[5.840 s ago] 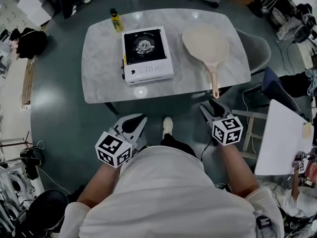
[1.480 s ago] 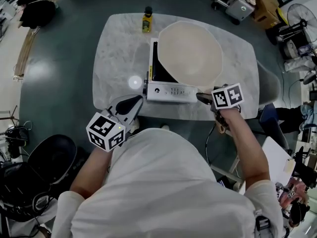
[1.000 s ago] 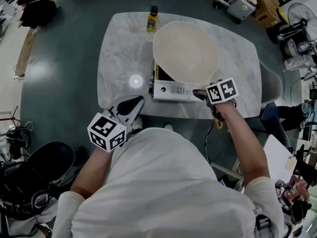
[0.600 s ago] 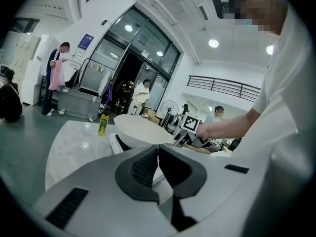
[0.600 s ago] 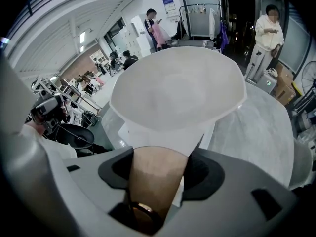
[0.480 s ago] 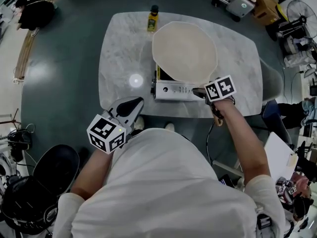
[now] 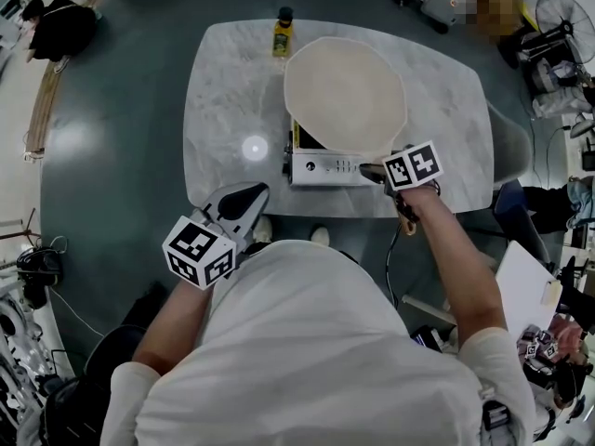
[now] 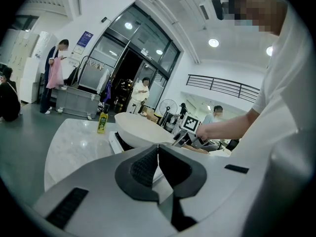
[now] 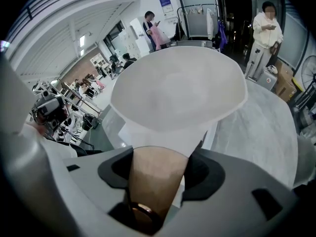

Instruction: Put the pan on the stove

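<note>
Pan (image 7: 344,96), moved off right of worktop (image 7: 223,91), is held over stove (image 7: 321,165); handle (image 9: 155,181) is pinched by right tool (image 7: 374,169); left tool (image 7: 249,193) is pressed together, empty. Only setting-down is judged left.

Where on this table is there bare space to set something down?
The table is bare left of the stove, nearer than the bottle, and in a wide patch right of the pan. The middle is crowded: pan over stove, right gripper on its handle.

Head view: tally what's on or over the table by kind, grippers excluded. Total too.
Pan: 1
Stove: 1
Bottle: 1
Total: 3
</note>
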`<state>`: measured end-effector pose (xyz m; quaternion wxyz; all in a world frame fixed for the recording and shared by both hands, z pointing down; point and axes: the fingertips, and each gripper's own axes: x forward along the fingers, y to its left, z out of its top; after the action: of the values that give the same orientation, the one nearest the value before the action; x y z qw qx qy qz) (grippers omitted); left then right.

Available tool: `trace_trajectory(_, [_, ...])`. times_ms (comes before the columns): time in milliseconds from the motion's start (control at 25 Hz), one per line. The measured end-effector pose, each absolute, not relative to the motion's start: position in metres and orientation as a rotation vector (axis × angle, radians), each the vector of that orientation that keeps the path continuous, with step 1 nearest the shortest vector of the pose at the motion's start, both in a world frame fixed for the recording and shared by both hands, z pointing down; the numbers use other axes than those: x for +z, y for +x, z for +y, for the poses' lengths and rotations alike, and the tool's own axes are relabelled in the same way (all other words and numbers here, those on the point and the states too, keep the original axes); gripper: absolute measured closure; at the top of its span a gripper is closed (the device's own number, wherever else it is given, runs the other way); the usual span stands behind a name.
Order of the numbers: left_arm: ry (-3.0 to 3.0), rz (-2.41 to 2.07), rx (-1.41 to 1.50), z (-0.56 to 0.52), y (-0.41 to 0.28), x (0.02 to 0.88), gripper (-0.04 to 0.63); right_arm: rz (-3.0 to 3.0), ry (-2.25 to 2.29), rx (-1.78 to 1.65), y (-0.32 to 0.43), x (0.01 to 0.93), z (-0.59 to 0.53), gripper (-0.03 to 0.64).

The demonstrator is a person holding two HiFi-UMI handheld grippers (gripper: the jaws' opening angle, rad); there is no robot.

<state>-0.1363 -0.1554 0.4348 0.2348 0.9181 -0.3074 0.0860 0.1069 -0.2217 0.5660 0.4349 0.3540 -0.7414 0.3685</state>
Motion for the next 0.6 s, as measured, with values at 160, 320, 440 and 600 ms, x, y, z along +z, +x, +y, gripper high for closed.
trace_trajectory(160, [2.526,-0.831,0.238,-0.1573,-0.1339,0.4343,0.577,-1.850,0.882,0.918,0.1070,0.5655,-0.2219,0.353])
trace_trajectory(320, [2.530,-0.822,0.243,-0.1578,-0.1328,0.4351,0.577,-1.852,0.876,0.911,0.1064,0.5663,-0.2212,0.350])
trace_trajectory(440, [2.534,-0.819,0.241,-0.1580,-0.1320,0.4341,0.577,-1.854,0.876,0.907,0.1064,0.5660,-0.2207,0.347])
trace_trajectory(600, [2.537,-0.813,0.242,-0.1576,-0.1314,0.4333,0.577,-1.849,0.873,0.909,0.1056,0.5653,-0.2202,0.345])
